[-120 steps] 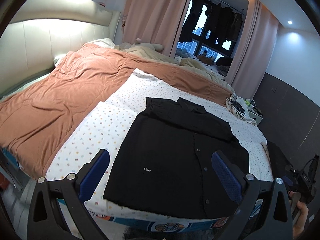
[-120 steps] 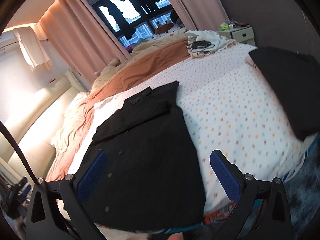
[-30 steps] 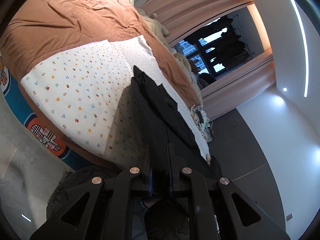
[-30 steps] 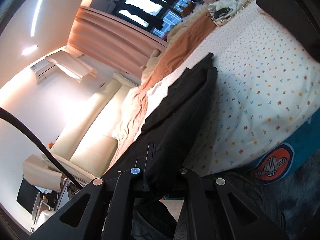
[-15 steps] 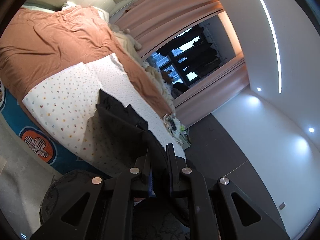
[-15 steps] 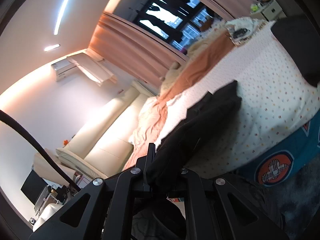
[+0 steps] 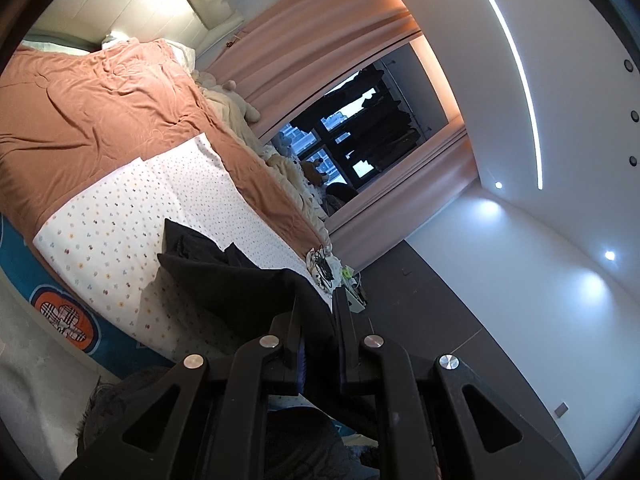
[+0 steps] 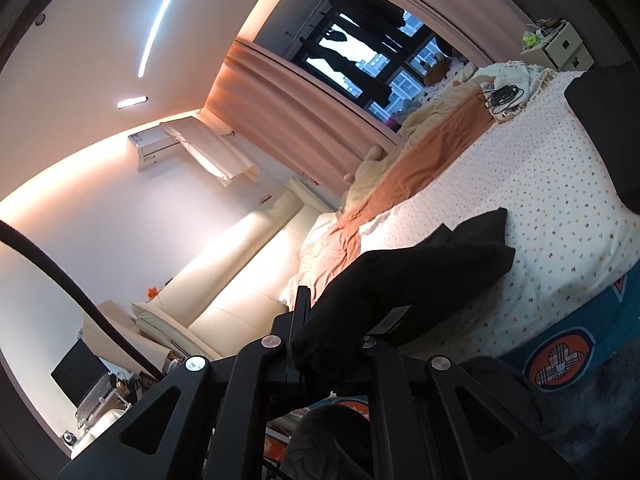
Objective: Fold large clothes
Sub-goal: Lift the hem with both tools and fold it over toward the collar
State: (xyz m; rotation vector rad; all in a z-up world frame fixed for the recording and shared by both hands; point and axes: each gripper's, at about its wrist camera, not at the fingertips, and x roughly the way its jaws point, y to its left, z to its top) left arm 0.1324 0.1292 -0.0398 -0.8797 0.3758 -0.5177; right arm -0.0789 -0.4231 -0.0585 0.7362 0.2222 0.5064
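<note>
A black button-up shirt (image 7: pixel 224 276) hangs lifted above the dotted white sheet (image 7: pixel 132 216), its far end still resting on the bed. My left gripper (image 7: pixel 316 304) is shut on one bottom corner of it. My right gripper (image 8: pixel 332 320) is shut on the other bottom corner; the shirt (image 8: pixel 420 276) stretches from the jaws toward the bed, with a small label showing near the hem. Both grippers are raised and tilted.
A rust-brown blanket (image 7: pixel 92 120) covers the far side of the bed. Another folded black garment (image 8: pixel 608 128) lies at the sheet's right end. Cables and cloth (image 8: pixel 504 96) sit at the far corner. A cream headboard (image 8: pixel 248 280), curtains and a window stand behind.
Both grippers, open above the flat shirt four seconds ago, have shut on its bottom corners. Over the last second they have lifted it higher and tilted further, so more of the room shows.
</note>
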